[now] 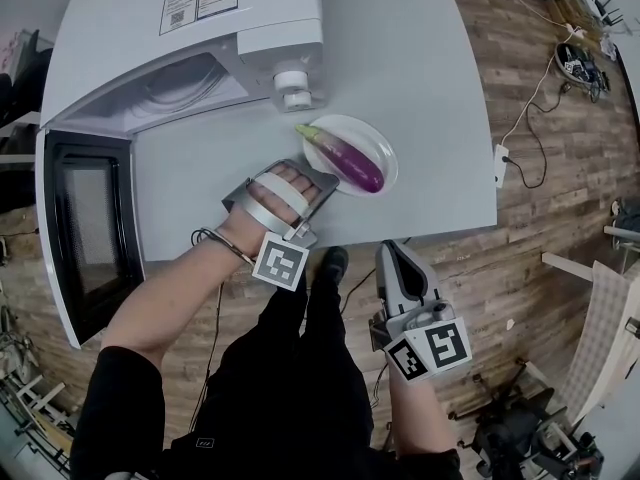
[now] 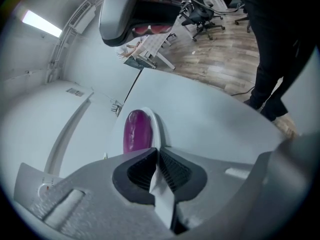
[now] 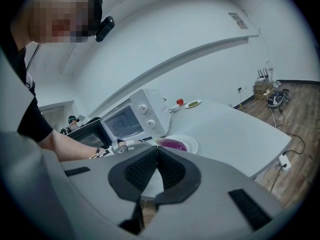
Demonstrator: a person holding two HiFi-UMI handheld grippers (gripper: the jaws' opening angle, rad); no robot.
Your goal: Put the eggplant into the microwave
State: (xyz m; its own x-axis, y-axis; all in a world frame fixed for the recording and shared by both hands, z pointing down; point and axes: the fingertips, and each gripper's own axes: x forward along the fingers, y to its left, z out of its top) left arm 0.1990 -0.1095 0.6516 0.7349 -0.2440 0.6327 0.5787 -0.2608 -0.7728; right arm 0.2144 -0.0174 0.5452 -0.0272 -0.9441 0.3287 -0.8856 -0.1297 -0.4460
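Head view: eggplant (image 1: 348, 158) lies on a white plate (image 1: 386, 140) at frame centre, on the counter (image 1: 430, 78). Its long axis runs diag., green stem end upper left twd the microwave (image 1: 190, 48), purple butt lower right. Left tool (image 1: 322, 180) comes in from lower left and sits at the plate's lower-left rim, just beside the eggplant's mid-length, so its line of approach crosses the long axis rather than running along it. Microwave door (image 1: 85, 238) hangs open at frame left, and the cavity mouth is up and left of the plate, near. Right tool (image 1: 395, 253) is lower right, off the counter edge and well apart from the plate, so the left one is clearly the nearer.

Left gripper view: left tool (image 2: 157, 151) is clamped on a thin white edge, which reads as the plate (image 2: 159, 126) rim. Eggplant (image 2: 136, 131) lies dead ahead just past the tips, seen end-on-ish, untouched by the pads. Judgement: plate + eggplant likely go in together, carried up-left to the cavity. Risk is the eggplant rolling off if the plate tilts.

Right gripper view: right tool (image 3: 157, 151) has its tips together w/ nothing between them. Eggplant (image 3: 172, 144) and plate (image 3: 193, 145) sit just above the tips in frame but far off, w/ the microwave (image 3: 132, 119) behind to the left.
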